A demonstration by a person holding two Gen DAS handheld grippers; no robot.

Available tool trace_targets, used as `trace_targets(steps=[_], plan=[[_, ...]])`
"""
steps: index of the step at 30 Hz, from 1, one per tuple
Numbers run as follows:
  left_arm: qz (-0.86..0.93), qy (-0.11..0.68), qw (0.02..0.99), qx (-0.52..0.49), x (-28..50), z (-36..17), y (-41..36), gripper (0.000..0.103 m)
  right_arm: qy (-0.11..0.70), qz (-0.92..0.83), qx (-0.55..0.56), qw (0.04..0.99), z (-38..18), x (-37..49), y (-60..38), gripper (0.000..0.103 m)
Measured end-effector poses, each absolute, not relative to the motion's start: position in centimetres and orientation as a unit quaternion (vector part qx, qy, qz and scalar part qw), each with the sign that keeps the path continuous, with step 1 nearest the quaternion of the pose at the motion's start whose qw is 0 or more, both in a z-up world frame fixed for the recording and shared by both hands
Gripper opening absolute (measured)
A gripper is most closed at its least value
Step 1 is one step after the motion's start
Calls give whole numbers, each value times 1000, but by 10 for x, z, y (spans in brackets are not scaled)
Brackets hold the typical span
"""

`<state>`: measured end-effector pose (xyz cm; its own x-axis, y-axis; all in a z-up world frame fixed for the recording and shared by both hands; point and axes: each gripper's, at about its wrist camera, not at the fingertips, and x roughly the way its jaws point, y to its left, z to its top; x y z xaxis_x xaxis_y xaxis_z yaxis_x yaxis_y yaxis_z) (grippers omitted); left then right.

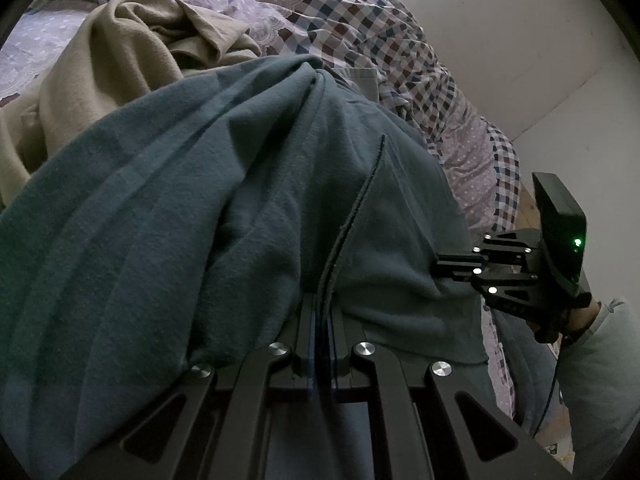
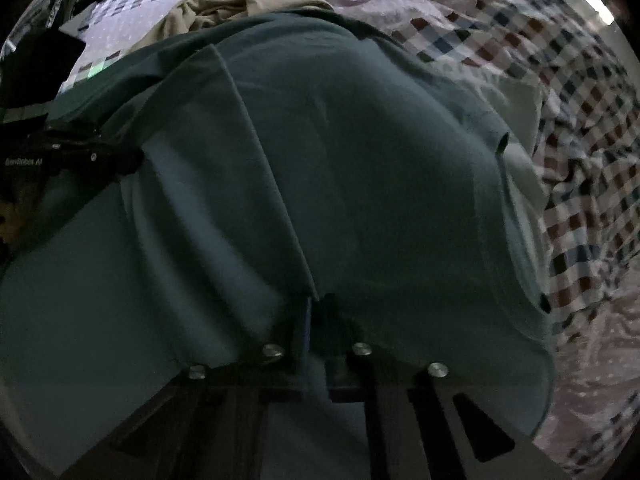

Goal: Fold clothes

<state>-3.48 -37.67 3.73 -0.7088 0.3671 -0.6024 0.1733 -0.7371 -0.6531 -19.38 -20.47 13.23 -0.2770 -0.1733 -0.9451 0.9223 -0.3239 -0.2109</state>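
With both my tongs pinched narrow on the teal garment (image 1: pixel 224 184), left gripper (image 1: pixel 322 320) holds the seam at lower centre; right gripper (image 1: pixel 444 266) grips its hem at right.

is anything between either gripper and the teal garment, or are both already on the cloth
Nothing visible stands between them. The left gripper is shut on an edge of the teal garment, and the right gripper is closed into the same cloth. The beige garment lies behind, apart from both.
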Motion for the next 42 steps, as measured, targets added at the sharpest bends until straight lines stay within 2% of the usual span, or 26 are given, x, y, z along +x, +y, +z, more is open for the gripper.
trace_targets(steps=[12,19,23,25,27,29,32,38,40,42], plan=[[853,-357,55,-377,-37,37,-377,6,456,-720,388,352,162,-196,-216,0],[854,-354,53,-379,-37,37,-377,6,499,-720,380,298,142,-208,-248,0],[853,-354,52,-380,-39,37,-376,6,427,-761,370,319,172,-205,-243,2],[853,-353,52,-380,-40,37,-376,6,386,-762,366,370,184,-200,-253,6],[853,-353,52,-380,-41,37,-376,6,353,-750,368,422,192,-191,-268,25],[853,-354,51,-380,-41,37,-375,6,345,-733,365,458,190,-183,-285,35],[853,-354,52,-380,-41,36,-376,6,370,-714,364,469,174,-175,-308,39],[851,-357,53,-382,-42,35,-377,6,402,-699,376,457,148,-182,-331,39],[850,-357,54,-383,-43,35,-377,6,403,-695,377,461,148,-176,-330,35],[850,-357,53,-383,-43,35,-377,6,408,-692,373,465,148,-170,-331,8]])
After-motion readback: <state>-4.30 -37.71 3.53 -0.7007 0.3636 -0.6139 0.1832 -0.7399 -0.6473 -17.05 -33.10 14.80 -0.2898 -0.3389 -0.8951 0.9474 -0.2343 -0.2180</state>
